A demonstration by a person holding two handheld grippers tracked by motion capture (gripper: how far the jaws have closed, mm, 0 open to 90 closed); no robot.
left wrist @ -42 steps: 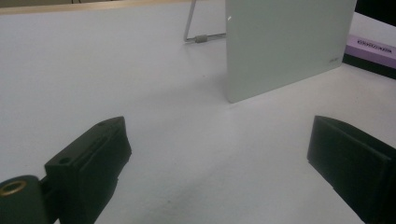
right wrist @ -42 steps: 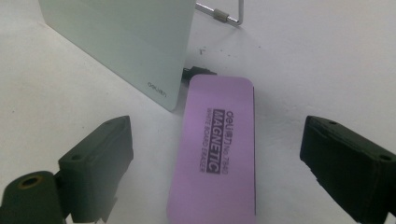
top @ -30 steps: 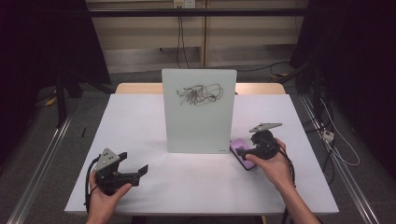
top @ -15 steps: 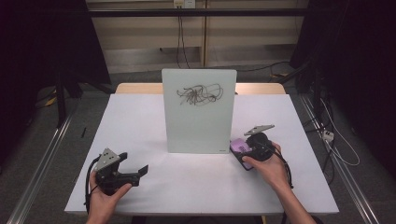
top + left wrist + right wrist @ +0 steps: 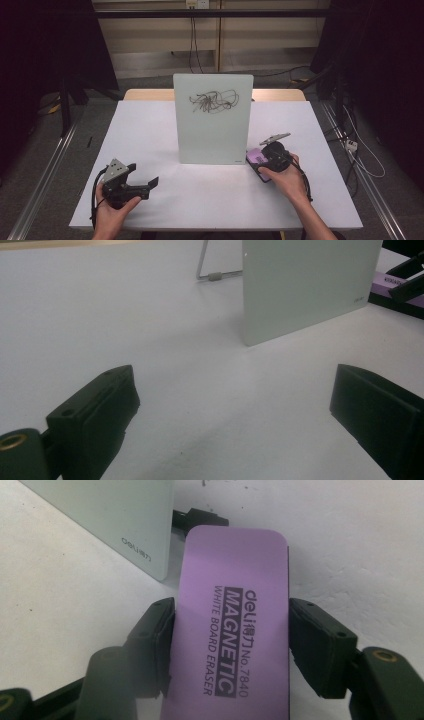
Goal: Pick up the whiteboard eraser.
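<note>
The right claw (image 5: 231,630) has just been closing and now pinches the flat purple magnetic whiteboard eraser (image 5: 232,630) by its long sides. The eraser lies on the white table (image 5: 150,130), just beside the lower right corner of the upright scribbled-on whiteboard (image 5: 212,120). The left claw (image 5: 235,415) hangs spread wide over bare table, well apart from the eraser.

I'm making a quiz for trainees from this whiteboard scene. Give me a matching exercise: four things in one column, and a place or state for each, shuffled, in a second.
Things:
1. purple magnetic whiteboard eraser
2. upright pale glass whiteboard
3. left gripper
4. black scribble

Places or states:
A. jaws apart over bare white table
B. stands mid-table on a wire stand
C. near the board's top
D. between the jaws of the right gripper, by the board's lower corner

Pairs: 1-D, 2-B, 3-A, 4-C
</note>
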